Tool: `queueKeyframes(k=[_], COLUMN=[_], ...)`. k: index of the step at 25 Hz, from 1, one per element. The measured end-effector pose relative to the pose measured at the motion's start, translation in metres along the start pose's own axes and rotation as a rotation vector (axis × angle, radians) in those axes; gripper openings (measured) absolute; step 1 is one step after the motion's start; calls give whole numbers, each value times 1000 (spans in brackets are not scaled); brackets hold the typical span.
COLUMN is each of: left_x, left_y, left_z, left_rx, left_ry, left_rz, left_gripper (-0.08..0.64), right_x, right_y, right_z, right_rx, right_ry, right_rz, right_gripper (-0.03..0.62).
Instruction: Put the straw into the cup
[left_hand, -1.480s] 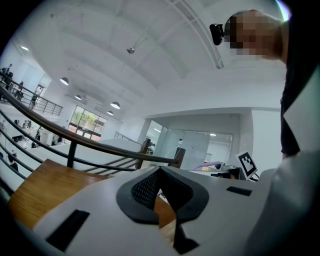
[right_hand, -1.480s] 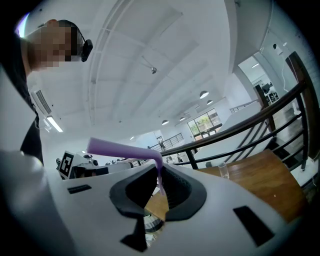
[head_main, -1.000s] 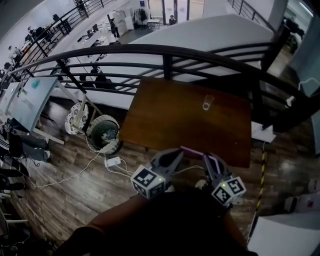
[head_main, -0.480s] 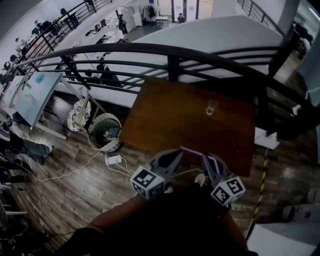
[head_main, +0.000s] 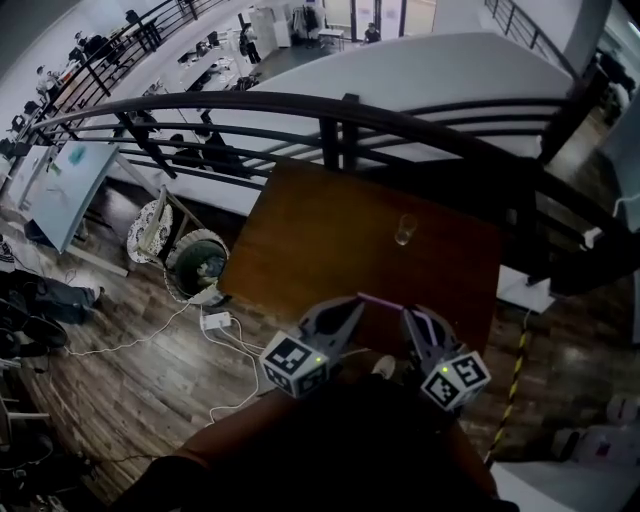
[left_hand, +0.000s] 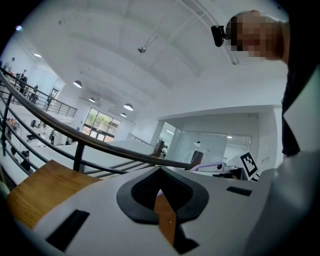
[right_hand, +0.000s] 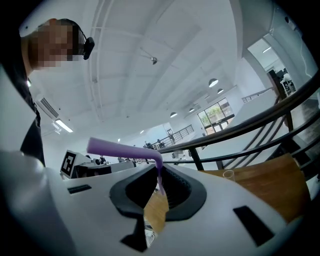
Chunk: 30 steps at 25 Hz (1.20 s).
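Right gripper view: the jaws of my right gripper (right_hand: 159, 184) are pinched narrow on the short leg of the straw (right_hand: 122, 149). Past its bend, the long leg runs level and crosswise, off to my left, and ends free in the air.

My left gripper (left_hand: 160, 186) has its jaws drawn close too. A lilac sliver shows at their tips, but I cannot tell whether they touch the straw or it merely shows beyond them.

The cup (right_hand: 228, 174) stands upright and open-mouthed out on the counter (right_hand: 272, 192). It is ahead of both grippers, well apart from them, and a little to the right of my right jaws. In the head view it lies more in line with the right gripper than the left, so I judge the right to be the nearer one.

The coming move turns on that mismatch: the straw's long axis lies sideways while the cup's mouth faces up. I expect I must carry the straw forward and tip its free end downward over the rim.
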<state>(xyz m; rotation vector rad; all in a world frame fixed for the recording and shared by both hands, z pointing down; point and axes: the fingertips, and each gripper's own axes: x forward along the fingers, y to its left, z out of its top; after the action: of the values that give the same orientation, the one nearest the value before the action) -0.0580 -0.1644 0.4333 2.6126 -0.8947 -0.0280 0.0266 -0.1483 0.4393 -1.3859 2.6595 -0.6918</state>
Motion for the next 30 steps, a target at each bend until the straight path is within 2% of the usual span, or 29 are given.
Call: queueKeyframes(k=[5,13,16,23,30], left_x=[50,114,126,152,178], left_y=[-13,-41,-50,-68,-47], left_z=[6,-1,-7,-15,-23], left_rx=[4,18,42,29,24], left_ry=[-14,-13,3,35,72], left_rz=[22,41,41,31,-5], left_gripper=[11,11,11,11,11], right_x=[-10,-35,-42,-53,-42], right_y=[-48,-111,-126,-149,-175], right_z=[26,47,52,49,50], right_rx=[-7,-2,7,41,63], right_ry=[5,12,7,3,-9], right_rz=[18,44,50,49,-6], right_gripper=[40,40,40,40,40])
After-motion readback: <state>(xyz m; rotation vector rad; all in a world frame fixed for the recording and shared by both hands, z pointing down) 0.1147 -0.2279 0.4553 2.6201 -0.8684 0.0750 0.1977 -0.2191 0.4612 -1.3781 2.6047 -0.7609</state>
